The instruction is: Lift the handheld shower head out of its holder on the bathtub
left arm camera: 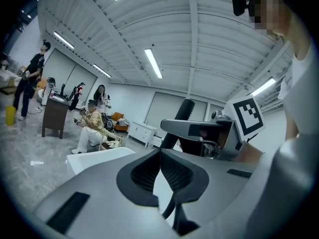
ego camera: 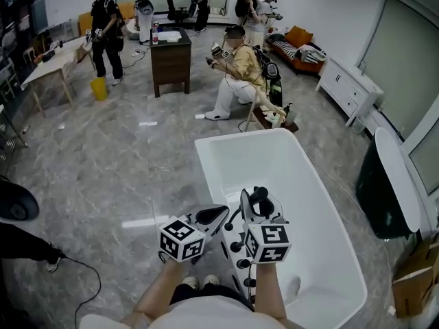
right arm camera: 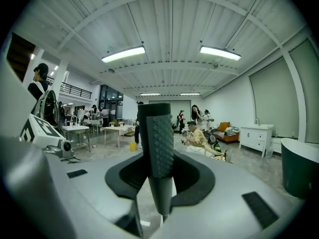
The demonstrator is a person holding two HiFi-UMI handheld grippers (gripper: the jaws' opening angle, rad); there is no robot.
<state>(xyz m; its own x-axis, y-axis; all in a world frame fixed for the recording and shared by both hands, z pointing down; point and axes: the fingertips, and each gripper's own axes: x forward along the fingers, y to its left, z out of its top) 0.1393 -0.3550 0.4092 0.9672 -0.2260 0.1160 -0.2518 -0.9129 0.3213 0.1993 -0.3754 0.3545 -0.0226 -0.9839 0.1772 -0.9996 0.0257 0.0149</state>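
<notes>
The right gripper (ego camera: 255, 210) is clenched on the dark grey, stud-textured handle of the handheld shower head (right arm camera: 158, 143). In the right gripper view the handle stands upright between the two black pads, pointing to 12 o'clock and pinched at its narrower lower part. The studded section above the pads gives a stop against slipping, which is probably why the grip sits there.

In the head view the shower head sits at about 6 o'clock, over the near end of the glossy white oval bathtub (ego camera: 240, 135). The tub runs from the centre toward 5 o'clock. The holder itself is hidden beneath the grippers, so I cannot tell whether the handle is clear of it.

The left gripper (left arm camera: 160, 153) is closed on nothing, its pad tips meeting. It sits just beside the right gripper at its 9 o'clock, likely kept out of the way since one grip is enough.

Keeping the handle vertical should let it slide straight up without catching the holder or knocking the tub rim.
</notes>
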